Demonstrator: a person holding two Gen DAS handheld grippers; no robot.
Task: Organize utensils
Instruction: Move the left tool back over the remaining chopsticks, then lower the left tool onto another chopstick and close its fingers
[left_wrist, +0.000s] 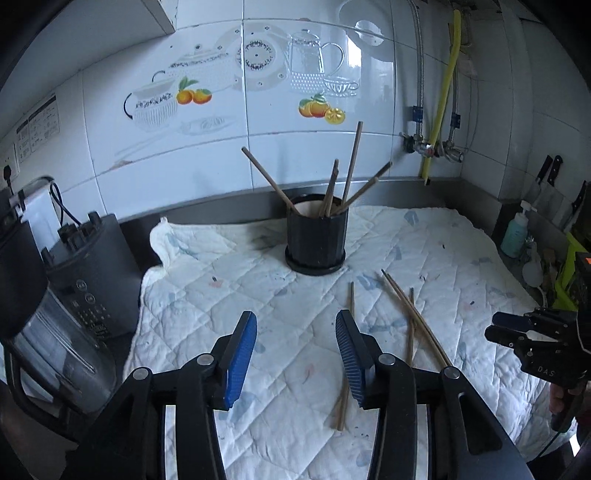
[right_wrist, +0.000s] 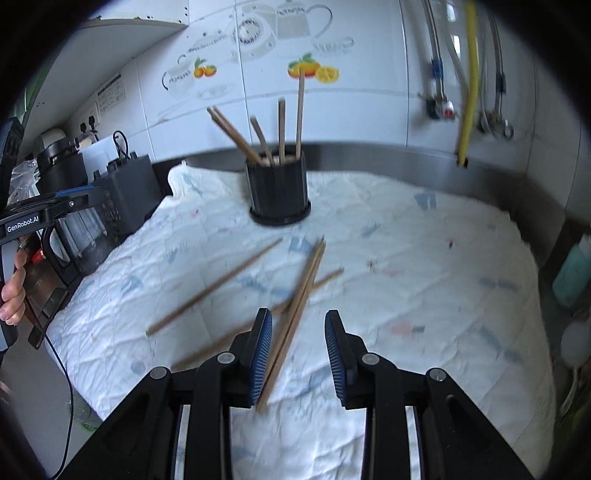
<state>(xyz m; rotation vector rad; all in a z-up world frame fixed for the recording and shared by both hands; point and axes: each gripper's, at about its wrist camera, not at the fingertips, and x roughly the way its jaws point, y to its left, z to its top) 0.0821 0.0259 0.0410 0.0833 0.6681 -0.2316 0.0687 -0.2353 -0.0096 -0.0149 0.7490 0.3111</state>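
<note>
On the quilted table (left_wrist: 229, 280), we lower both grippers, fingers spread and empty, toward loose chopsticks (right_wrist: 295, 314) bound for the black holder (left_wrist: 317, 236)

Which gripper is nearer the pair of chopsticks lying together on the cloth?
Right. The right gripper has the chopstick pair between its open pads; the left gripper hangs beside it, over a single chopstick.

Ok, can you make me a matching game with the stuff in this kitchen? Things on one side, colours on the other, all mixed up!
Things:
1. chopstick holder
2. hose on the wall
3. soap bottle
4. pads on the fingers

Colours:
A. yellow
B. blue
C. black
D. pale green

Pairs: 1-C, 2-A, 3-D, 4-B
</note>
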